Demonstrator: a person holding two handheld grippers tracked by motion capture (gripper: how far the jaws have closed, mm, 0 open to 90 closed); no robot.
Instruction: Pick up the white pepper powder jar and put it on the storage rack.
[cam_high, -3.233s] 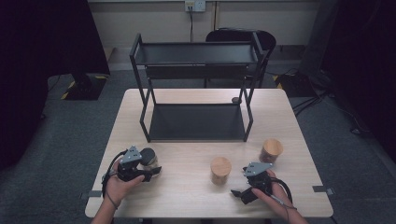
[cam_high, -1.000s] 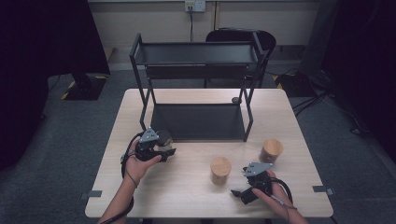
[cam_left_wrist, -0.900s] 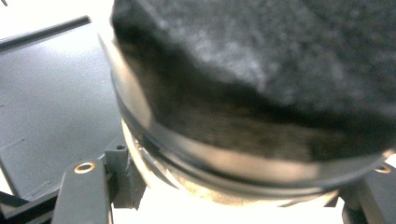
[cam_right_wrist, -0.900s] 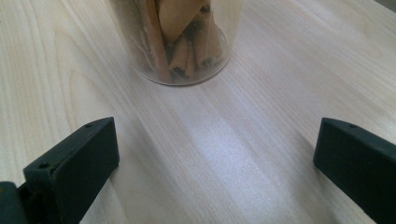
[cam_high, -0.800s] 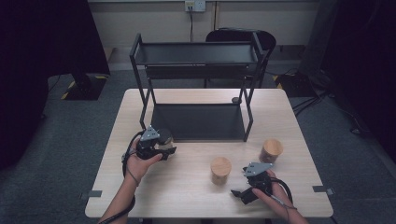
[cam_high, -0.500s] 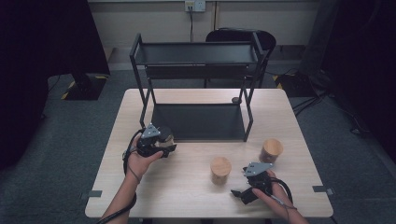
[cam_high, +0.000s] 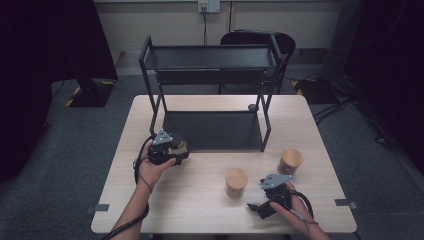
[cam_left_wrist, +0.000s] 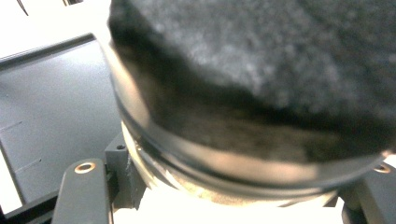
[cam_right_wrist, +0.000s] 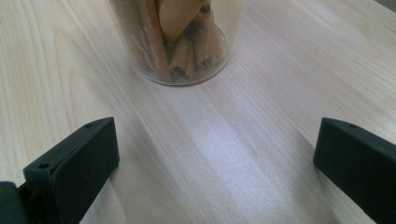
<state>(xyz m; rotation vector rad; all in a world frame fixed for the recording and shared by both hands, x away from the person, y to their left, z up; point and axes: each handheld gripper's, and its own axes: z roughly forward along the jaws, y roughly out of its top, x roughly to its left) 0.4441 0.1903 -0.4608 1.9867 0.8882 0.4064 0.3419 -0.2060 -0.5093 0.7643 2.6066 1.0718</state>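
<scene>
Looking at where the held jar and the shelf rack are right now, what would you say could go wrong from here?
1. The left gripper grips a clear jar near its rim, tilted; it might slip or twist free.
2. The jar sits close to the black rack and its front post; it could knock the frame on the way in.
3. The right gripper rests open just short of the cinnamon jar; a nudge could push or topple it.

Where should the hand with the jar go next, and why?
Probably forward, onto the black metal rack's lower shelf. The left gripper is clamped on a clear glass jar of dark stuff, right at that shelf's front edge, and the shelf lies bare ahead.
</scene>
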